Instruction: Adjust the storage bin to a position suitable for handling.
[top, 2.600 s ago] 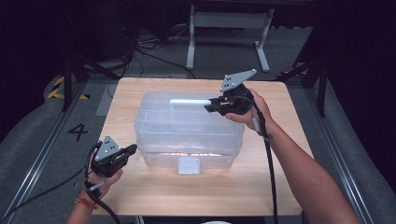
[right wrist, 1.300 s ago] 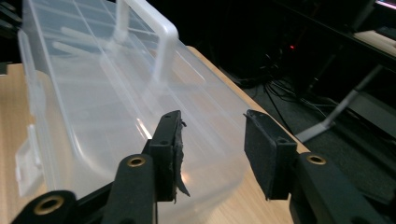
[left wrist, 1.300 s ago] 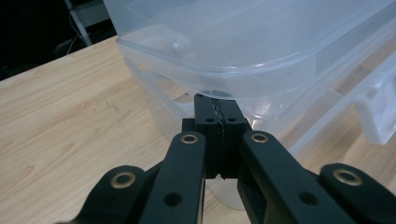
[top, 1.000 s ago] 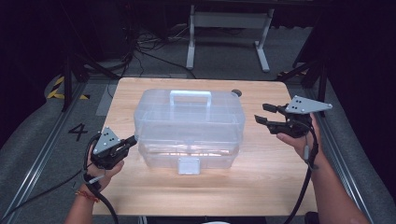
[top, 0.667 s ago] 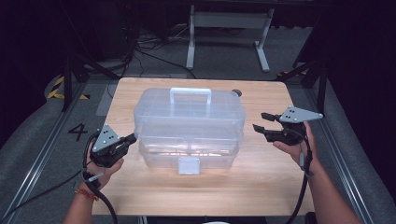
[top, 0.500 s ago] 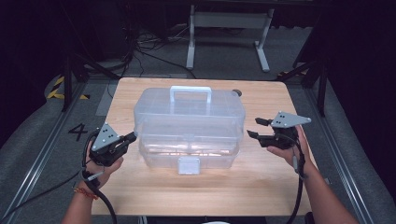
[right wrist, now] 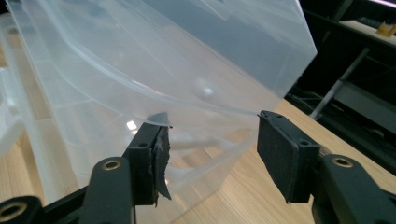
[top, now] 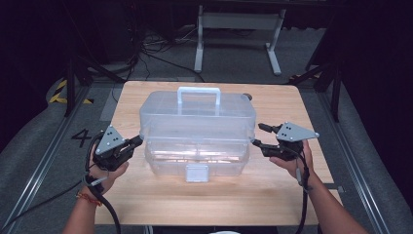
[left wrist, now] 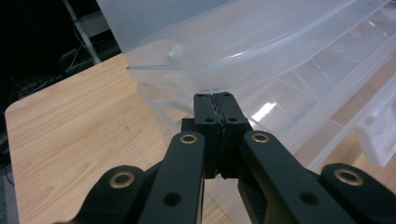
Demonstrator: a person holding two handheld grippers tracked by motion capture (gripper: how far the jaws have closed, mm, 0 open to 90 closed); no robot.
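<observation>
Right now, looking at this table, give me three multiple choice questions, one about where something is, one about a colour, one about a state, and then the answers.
1. Where is the clear plastic box?
A. In the middle of the wooden table, between the two grippers
B. On the floor beside the table
C. Hanging from the right gripper

2. What colour are the jaws of both grippers?
A. White
B. Black
C. Yellow

3. How do the jaws of the left gripper stand?
A. Wide apart
B. Closed on the box handle
C. Shut together, with nothing between them

Answers:
1. A, the high view shows the box on the table with the left gripper at its left end and the right gripper at its right end.
2. B, both gripper views show black jaws.
3. C, the left gripper view shows its pads pressed together just under the box's rim.
</observation>
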